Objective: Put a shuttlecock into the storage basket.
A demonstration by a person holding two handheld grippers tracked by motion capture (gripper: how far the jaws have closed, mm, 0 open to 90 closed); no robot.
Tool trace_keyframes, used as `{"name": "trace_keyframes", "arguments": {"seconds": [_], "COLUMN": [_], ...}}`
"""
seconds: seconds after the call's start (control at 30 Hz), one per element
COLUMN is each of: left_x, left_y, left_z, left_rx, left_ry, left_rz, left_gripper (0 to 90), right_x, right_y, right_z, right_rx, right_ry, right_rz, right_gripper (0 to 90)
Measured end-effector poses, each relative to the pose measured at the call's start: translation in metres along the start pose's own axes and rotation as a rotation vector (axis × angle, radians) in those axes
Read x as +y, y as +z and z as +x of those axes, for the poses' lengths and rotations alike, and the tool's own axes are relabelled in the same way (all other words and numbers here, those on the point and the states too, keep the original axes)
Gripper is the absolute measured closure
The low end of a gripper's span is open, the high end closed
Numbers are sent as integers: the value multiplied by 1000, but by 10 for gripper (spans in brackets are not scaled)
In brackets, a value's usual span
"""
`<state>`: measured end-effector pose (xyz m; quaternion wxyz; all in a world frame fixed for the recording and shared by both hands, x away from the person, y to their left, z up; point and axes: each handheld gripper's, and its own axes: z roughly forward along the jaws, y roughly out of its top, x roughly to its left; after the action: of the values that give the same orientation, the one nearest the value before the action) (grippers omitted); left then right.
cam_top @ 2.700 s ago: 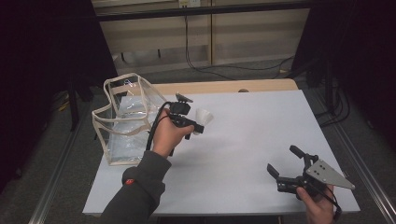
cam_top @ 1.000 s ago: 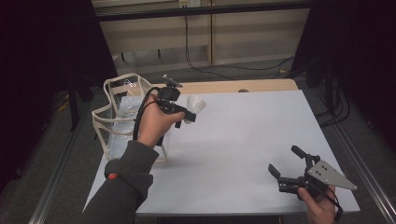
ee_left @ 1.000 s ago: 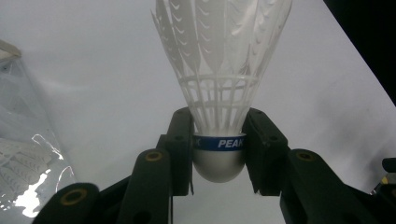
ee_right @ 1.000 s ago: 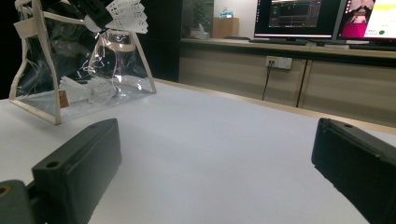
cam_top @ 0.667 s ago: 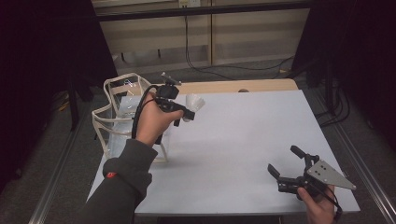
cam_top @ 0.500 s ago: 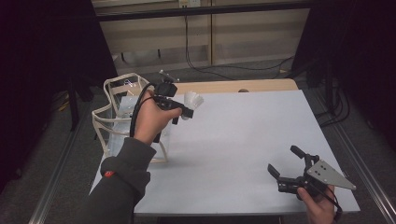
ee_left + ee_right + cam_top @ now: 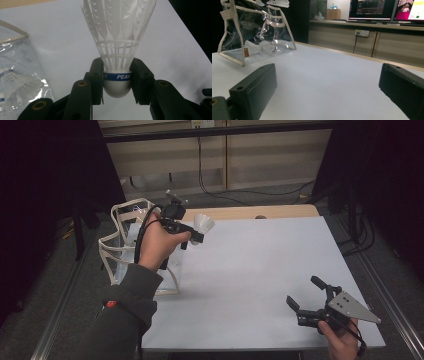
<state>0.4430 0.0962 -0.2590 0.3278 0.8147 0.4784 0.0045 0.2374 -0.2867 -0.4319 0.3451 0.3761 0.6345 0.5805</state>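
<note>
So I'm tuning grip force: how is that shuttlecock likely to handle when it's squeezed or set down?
The shuttlecock is probably very light, mostly thin white feathers. The feather skirt looks fragile, so clamping the rounded cork base, as the left gripper does, seems safer. Laid on the table it would likely roll in an arc on its cone shape.

Bench [image 7: 260, 270]: flat white top with a strip of pale wood along its far edge. Clear plastic bag [image 7: 122, 247] with cream trim stands upright on the bench's left edge; shuttlecocks [image 7: 259, 47] lie inside it. Bench surface right of the bag is bare white.
</note>
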Motion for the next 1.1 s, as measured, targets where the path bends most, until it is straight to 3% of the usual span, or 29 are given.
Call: {"name": "trace_keyframes", "arguments": {"seconds": [1.1], "left_x": [10], "left_y": [-24], "left_z": [9], "left_rx": [12], "left_ry": [-29], "left_rz": [-39], "left_gripper": [653], "right_x": [0], "right_y": [0], "right_z": [0], "right_rx": [0], "right_ry": [-1], "right_rz": [2], "right_gripper": [16]}}
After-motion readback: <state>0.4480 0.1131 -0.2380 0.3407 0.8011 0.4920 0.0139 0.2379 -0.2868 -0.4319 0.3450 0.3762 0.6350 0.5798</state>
